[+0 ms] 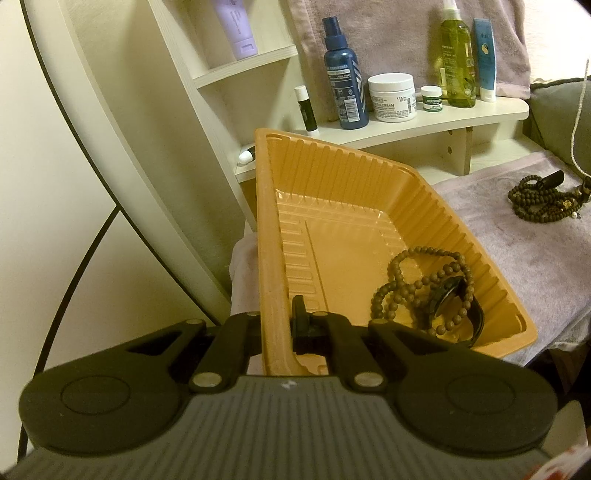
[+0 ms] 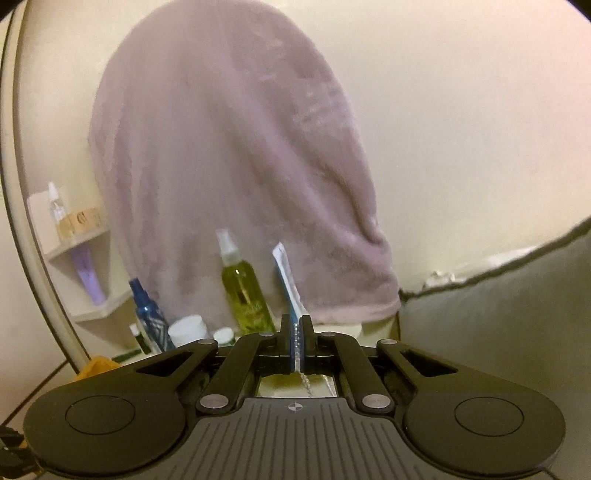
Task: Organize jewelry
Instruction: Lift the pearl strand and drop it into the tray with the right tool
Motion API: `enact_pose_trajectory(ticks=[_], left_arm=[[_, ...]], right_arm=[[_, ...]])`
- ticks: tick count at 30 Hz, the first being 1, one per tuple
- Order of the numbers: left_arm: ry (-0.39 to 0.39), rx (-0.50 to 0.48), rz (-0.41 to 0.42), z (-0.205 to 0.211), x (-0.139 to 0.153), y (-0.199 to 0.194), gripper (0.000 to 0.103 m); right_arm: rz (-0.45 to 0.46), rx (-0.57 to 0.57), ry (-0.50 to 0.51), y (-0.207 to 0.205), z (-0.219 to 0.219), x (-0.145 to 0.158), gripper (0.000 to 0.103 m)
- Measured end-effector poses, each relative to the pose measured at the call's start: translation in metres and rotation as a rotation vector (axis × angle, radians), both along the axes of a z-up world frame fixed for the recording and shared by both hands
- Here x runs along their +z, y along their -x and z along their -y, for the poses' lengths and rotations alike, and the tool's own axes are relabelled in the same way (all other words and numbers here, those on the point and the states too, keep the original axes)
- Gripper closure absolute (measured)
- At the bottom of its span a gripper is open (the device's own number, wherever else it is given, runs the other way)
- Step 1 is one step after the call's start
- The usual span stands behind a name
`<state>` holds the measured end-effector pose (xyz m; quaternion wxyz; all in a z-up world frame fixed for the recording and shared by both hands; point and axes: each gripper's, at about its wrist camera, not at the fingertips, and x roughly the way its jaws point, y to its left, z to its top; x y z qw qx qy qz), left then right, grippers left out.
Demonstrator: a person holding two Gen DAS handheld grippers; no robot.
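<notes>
The ribbed tray (image 1: 369, 177) is orange, the beads (image 1: 406, 280) in it brown, the towel (image 1: 517, 266) pale lilac, one bottle (image 1: 345, 81) dark blue, another (image 1: 458, 62) yellow-green.

This is a home, at a dressing or vanity corner in a bedroom or bathroom. Cream wooden shelves (image 1: 424, 123) at the far side carry toiletries: a blue spray bottle (image 1: 345, 77), a white cream jar (image 1: 392, 96), a green oil bottle (image 1: 457, 59), a lip balm stick (image 1: 306, 109) and, on a higher shelf to the left, a lilac tube (image 1: 236, 26). A mauve towel (image 2: 236, 166) hangs behind them against a plain cream wall, a like towel (image 1: 517, 251) covers the near surface, and a grey cushion (image 2: 498, 314) sits to the right.
</notes>
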<state>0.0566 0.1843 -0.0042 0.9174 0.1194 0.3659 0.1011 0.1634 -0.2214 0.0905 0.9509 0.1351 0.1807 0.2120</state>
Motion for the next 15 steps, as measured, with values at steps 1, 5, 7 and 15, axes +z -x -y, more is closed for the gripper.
enact_pose_trajectory(ticks=[1,5,7,15], left_arm=[[0.000,0.000,0.000,0.000,0.000,0.000,0.099],[0.002,-0.001,0.002,0.000,0.000,-0.001,0.099],[0.002,-0.002,0.002,0.000,0.000,-0.001,0.099],[0.006,-0.005,0.001,-0.001,0.000,0.000,0.099]], right_arm=[[0.003,0.008,-0.005,0.001,-0.002,0.002,0.101],[0.006,0.062,-0.022,0.005,-0.013,0.011,0.101],[0.008,0.098,-0.030,0.006,-0.023,0.015,0.101],[0.008,0.286,-0.112,0.009,-0.078,0.033,0.101]])
